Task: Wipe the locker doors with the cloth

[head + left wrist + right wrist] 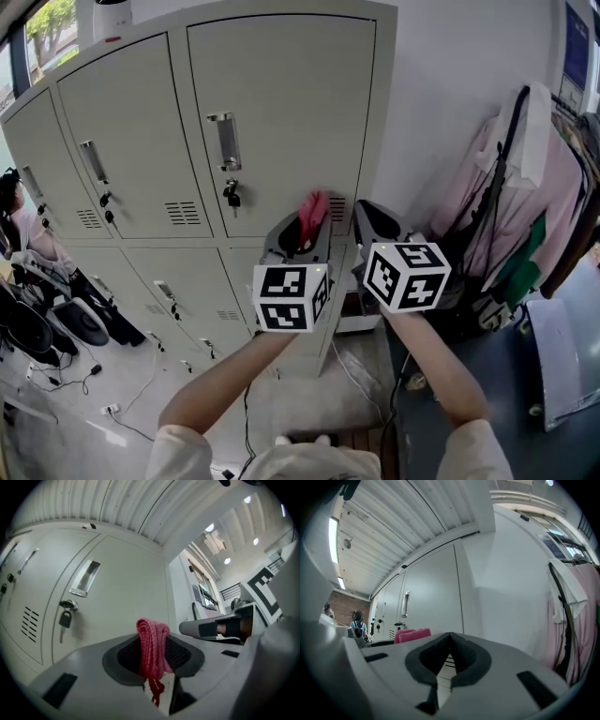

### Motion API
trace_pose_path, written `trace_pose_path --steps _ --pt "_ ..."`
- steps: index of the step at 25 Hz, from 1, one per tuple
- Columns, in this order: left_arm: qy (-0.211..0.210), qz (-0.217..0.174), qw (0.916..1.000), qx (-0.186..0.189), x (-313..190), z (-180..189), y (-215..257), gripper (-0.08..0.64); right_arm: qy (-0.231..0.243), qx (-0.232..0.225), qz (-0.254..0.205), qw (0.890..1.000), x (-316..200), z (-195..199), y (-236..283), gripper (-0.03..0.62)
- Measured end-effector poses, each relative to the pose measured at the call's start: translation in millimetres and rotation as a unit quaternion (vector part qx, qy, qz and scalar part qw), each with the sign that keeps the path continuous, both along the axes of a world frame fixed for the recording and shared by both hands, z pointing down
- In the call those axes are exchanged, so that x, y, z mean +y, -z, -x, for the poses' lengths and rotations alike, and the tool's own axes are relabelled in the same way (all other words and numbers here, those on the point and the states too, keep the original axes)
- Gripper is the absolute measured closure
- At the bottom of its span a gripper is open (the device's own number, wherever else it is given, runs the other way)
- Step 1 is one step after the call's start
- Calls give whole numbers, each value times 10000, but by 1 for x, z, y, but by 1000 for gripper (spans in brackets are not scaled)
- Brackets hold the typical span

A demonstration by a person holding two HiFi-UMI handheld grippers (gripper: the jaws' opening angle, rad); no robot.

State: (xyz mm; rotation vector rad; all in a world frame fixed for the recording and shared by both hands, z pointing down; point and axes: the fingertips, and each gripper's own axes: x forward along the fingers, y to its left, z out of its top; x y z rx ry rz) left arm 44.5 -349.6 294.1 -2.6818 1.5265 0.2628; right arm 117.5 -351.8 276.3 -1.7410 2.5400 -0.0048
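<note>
A folded pink cloth [312, 217] sticks up from my left gripper [305, 234], which is shut on it just in front of the upper right locker door [281, 112]. In the left gripper view the cloth [152, 648] is pinched between the jaws, close to the grey door [122, 597] with its recessed handle [85, 577] and padlock [65, 617]. My right gripper [375, 225] is held beside the left one, shut with nothing in it. In the right gripper view its jaws [449, 656] meet, with the cloth [412, 634] at left.
The grey locker block [122, 169] has several doors in two rows. A white wall [459, 94] stands to its right. Clothes [525, 206] hang on a rack at far right. Chairs and cables [56, 328] lie on the floor at left.
</note>
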Motion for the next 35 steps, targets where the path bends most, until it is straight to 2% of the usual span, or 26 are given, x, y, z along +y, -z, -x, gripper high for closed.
trace_pose_path --steps 10,16,23,28,35 --pt "981 18 9951 -102 -4 95 -3 437 679 32 80 9977 -4 75 -11 591" --pt "1402 143 9897 -250 -21 123 -10 437 906 78 76 9958 -2 98 -14 591" --pt "1459 69 9889 -278 -28 119 -12 437 811 95 61 9966 -6 88 -12 589" --pt "1180 -6 9923 -372 -28 97 -15 437 661 139 48 9977 -7 75 -13 589" --pt "1011 -66 9941 -392 -28 73 -16 437 438 137 67 9989 -7 52 -15 591"
